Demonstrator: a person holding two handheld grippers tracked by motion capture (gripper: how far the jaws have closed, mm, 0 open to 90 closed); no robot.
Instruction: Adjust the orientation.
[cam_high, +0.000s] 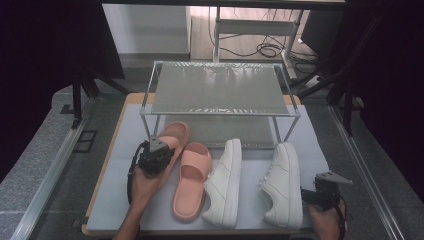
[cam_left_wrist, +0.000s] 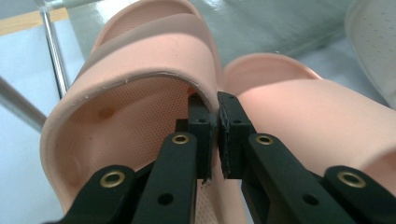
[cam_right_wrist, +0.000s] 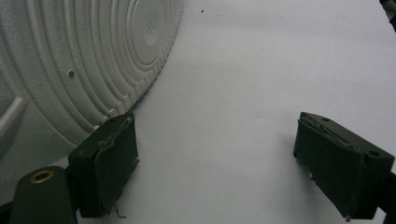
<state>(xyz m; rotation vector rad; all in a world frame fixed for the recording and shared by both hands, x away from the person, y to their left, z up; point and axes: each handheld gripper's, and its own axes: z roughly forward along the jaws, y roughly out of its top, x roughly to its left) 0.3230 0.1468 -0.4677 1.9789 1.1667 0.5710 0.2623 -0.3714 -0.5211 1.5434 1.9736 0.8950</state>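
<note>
Pink rubber is sitting between the pads of my left hand-held gripper (cam_left_wrist: 214, 122): I am pinching the inner edge of the strap of the left pink slide (cam_left_wrist: 140, 93), and the jaws are closed tight on that thin edge. In the high view I am holding this slide near the left front leg of the metal rack (cam_high: 220, 90), its toe pointing toward the lower shelf. Whether its sole is touching the bench (cam_high: 120, 190) I cannot tell. The second pink slide (cam_high: 191, 181) is lying just beside it on the white mat, on the right, with its heel toward me; in the left gripper view its strap is sitting right against my right-hand jaw.

Two white sneakers are lying to the right of the slides. The nearer white sneaker (cam_high: 224, 182) is resting beside the second slide, and the far white sneaker (cam_high: 284, 185) is lying apart from it, closer to my right hand.

My right hand-held gripper (cam_right_wrist: 217, 163) is resting low at the near right corner of the bench, with its jaws standing wide apart and gripping nothing. In the right gripper view the ribbed sole of the far white sneaker is lying against the outside of the left jaw, and bare white mat is showing between the pads.
</note>
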